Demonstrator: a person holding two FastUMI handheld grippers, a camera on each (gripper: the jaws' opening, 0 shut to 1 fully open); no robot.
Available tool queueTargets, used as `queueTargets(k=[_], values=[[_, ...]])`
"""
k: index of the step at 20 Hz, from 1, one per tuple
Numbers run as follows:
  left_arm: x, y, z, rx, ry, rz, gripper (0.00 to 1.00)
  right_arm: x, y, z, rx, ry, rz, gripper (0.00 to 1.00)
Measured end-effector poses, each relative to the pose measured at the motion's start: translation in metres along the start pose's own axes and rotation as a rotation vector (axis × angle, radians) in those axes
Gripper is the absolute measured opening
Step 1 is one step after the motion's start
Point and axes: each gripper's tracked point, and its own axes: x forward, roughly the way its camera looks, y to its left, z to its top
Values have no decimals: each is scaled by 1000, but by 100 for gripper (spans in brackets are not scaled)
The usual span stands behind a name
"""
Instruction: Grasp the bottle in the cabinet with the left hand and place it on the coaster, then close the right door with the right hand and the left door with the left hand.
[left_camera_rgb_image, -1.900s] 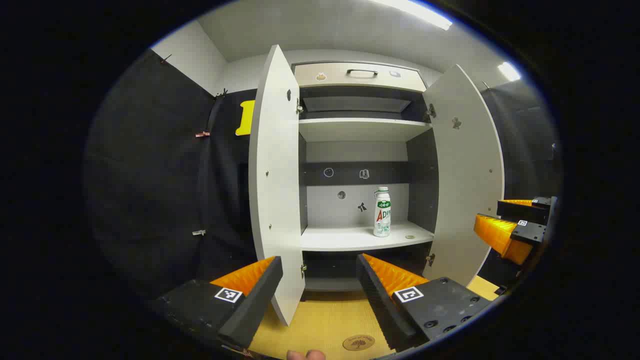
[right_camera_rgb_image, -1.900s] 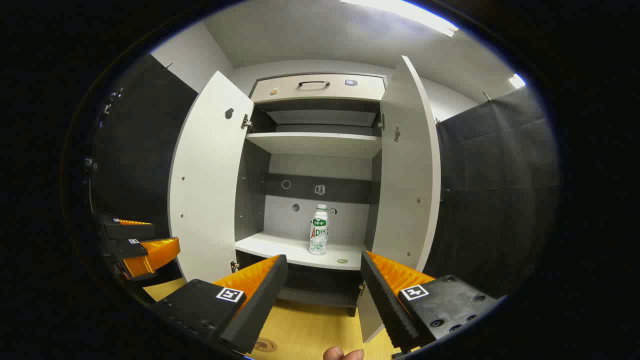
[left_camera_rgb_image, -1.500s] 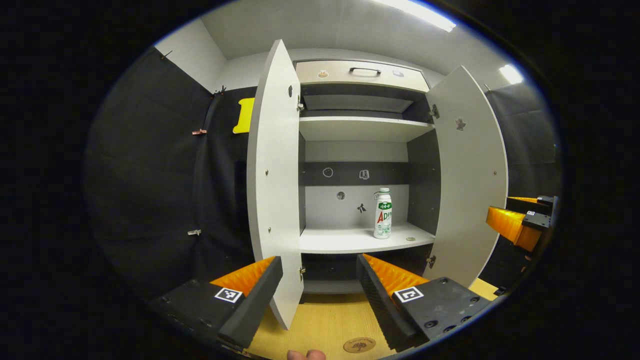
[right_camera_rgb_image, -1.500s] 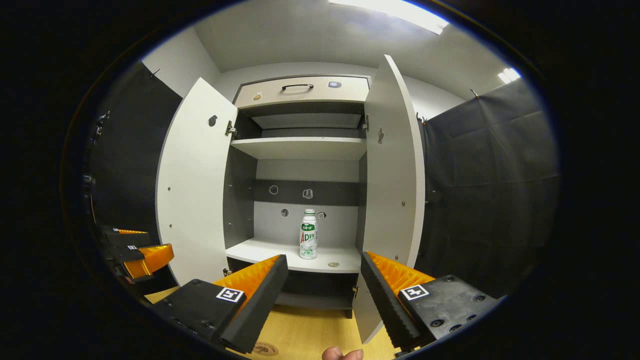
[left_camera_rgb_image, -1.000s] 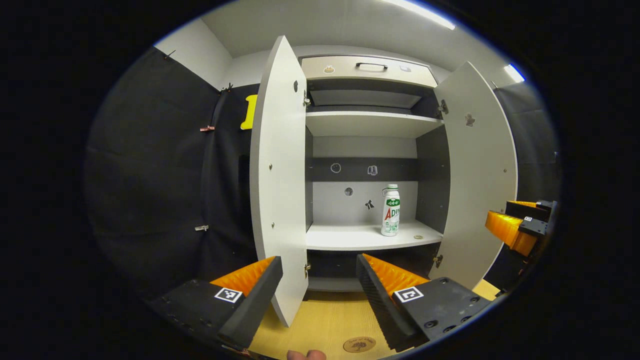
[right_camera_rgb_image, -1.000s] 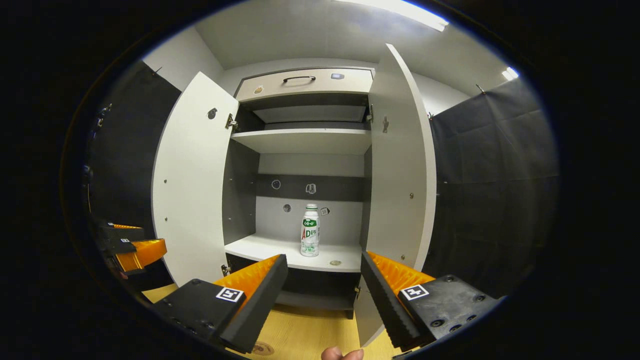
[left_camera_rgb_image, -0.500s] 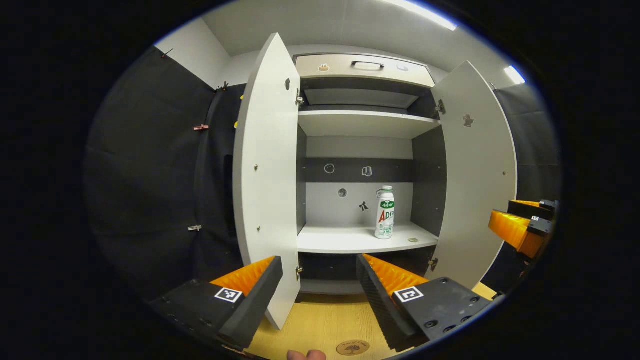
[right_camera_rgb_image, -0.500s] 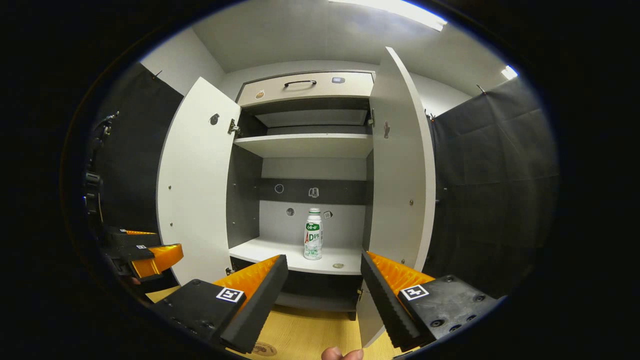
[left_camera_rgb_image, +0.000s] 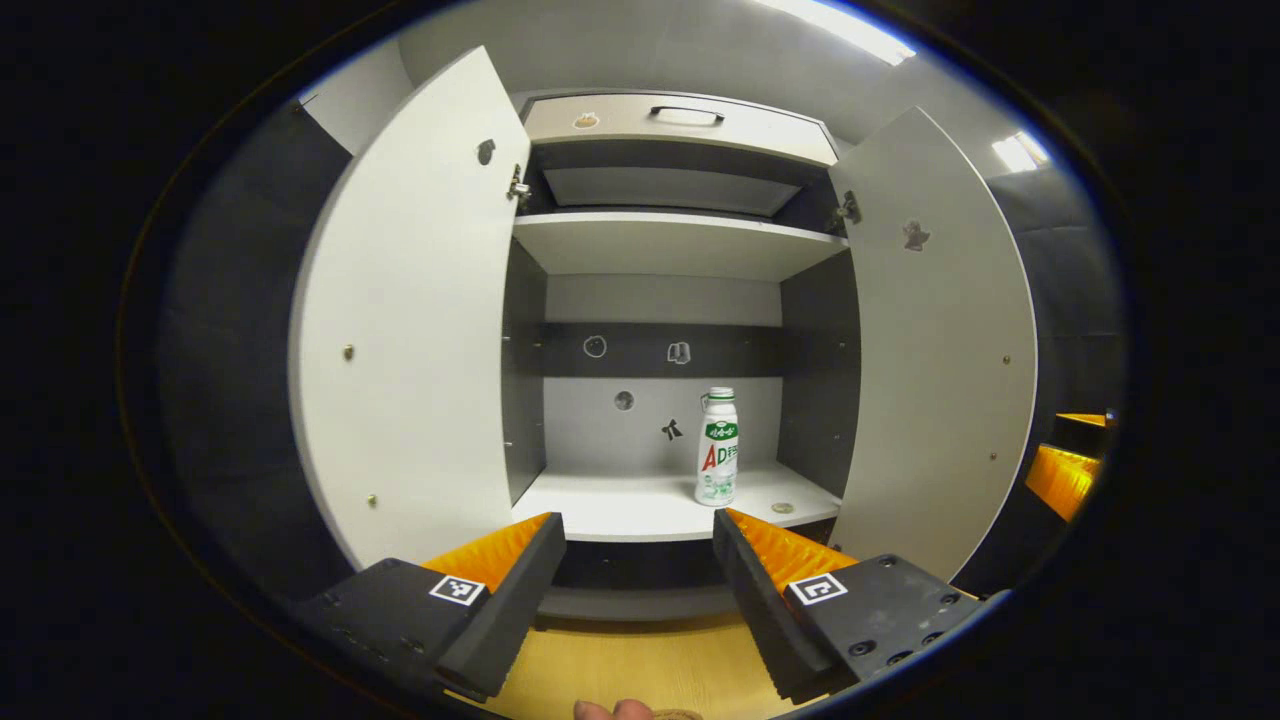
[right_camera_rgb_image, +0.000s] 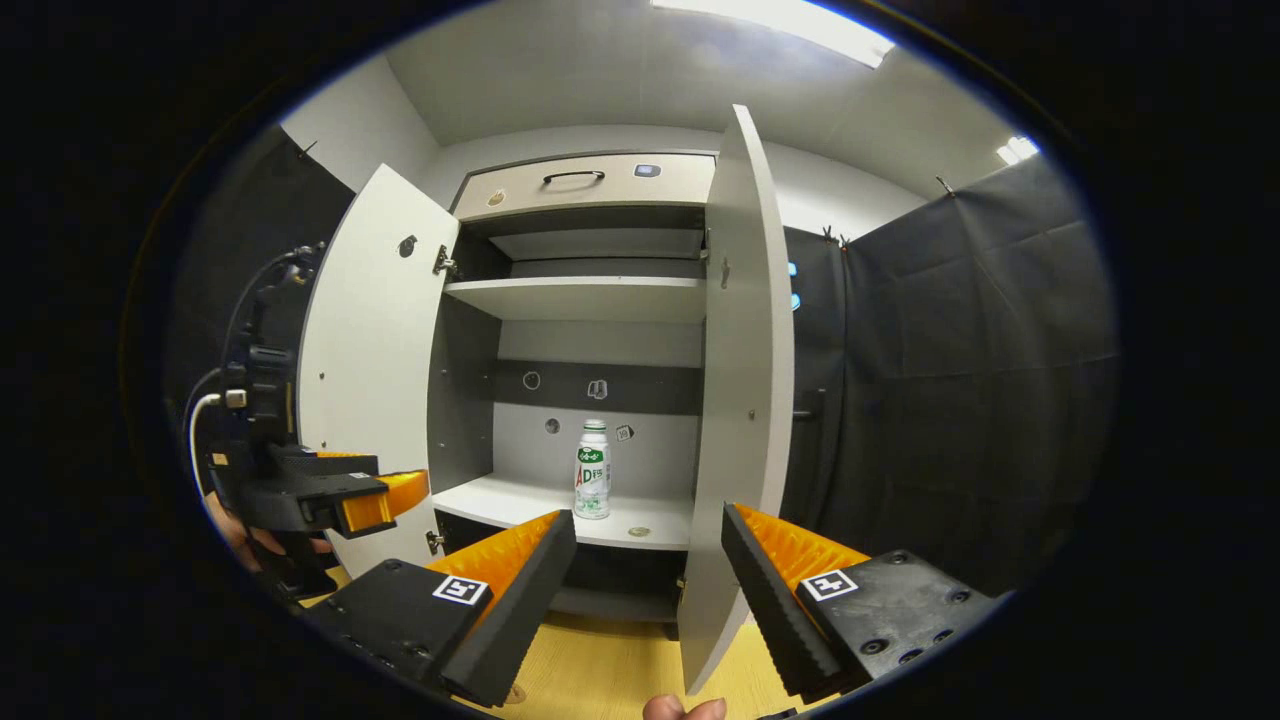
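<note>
Lining up the left gripper (left_camera_rgb_image: 638, 560) with jaws spread wide, I face the bottle (left_camera_rgb_image: 717, 446), upright on the cabinet's lower shelf (left_camera_rgb_image: 610, 505) toward its right side. I keep the right gripper (right_camera_rgb_image: 648, 570) back, jaws equally open, so the reach stays clear.

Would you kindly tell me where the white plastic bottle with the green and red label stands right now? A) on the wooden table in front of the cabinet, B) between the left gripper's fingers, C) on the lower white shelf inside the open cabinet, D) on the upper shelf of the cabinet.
C: the white plastic bottle with the green and red label stands upright on the lower white shelf, both doors open, untouched by the left gripper.
</note>
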Motion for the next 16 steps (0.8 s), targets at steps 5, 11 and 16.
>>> queueTargets(k=[5,11,16], values=[[65,-44,11,20,-11,-94,94,-12,-28,3,-9,1,-51,97],[148,-78,8,8,9,-144,94,-21,-57,1,10,8,-89,97],[217,-88,-8,13,28,-116,94,-23,-82,-6,1,33,-114,98]])
